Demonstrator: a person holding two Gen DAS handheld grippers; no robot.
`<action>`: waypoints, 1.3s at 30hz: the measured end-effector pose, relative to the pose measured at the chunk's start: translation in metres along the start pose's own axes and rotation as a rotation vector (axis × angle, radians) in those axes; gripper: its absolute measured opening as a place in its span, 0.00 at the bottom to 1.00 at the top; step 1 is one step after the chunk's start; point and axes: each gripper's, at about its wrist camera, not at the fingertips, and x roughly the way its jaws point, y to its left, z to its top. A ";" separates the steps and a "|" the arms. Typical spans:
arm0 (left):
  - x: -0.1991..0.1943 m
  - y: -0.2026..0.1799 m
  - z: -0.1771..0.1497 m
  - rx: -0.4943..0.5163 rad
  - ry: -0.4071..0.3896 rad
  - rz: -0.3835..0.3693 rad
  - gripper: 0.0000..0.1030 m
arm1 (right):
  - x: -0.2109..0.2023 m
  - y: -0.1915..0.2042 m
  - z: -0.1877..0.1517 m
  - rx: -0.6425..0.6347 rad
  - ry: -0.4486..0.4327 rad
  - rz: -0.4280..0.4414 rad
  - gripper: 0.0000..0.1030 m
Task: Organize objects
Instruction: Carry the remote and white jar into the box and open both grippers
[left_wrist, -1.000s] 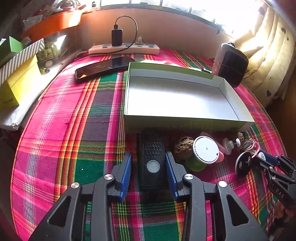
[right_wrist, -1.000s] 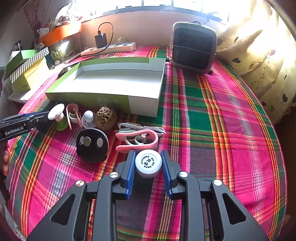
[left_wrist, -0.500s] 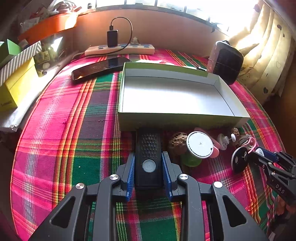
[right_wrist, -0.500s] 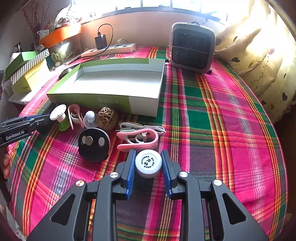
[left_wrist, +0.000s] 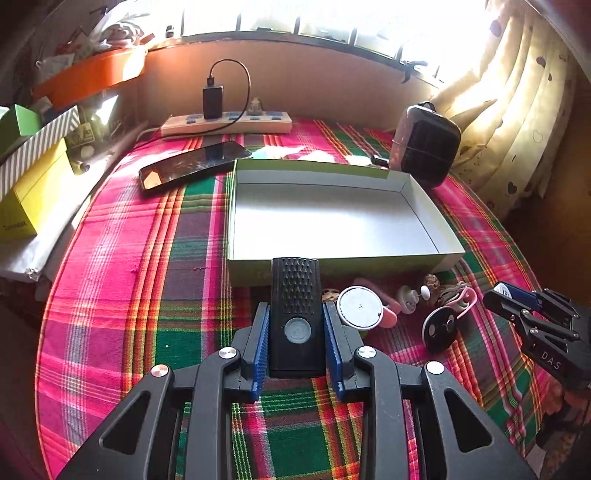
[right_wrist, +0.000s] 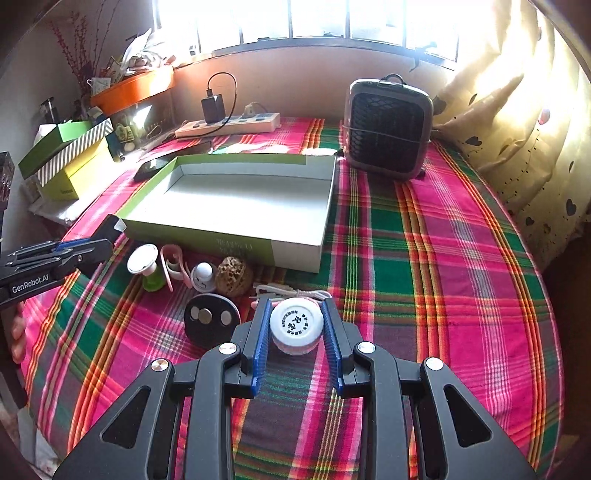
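Your left gripper: clamped on black remote, near the front wall of the open box. Your right gripper: clamped on white jar, right of the black disc, above the plaid cloth.

Between the left gripper pads, the black ribbed rectangular remote hides part of the green-sided cardboard tray's near wall. Right of those pads, a brown knobbly ball shows only a sliver behind the white round lid. The white round jar's printing, between the right gripper pads, is too small to read.
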 end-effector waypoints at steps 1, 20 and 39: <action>-0.001 0.000 0.002 0.001 0.000 -0.002 0.25 | 0.000 0.000 0.004 0.001 -0.002 0.004 0.28; 0.030 0.004 0.067 0.001 0.009 -0.036 0.25 | 0.039 0.016 0.088 -0.049 -0.024 0.038 0.28; 0.101 0.002 0.103 0.037 0.077 -0.012 0.25 | 0.128 0.010 0.122 -0.021 0.096 0.028 0.28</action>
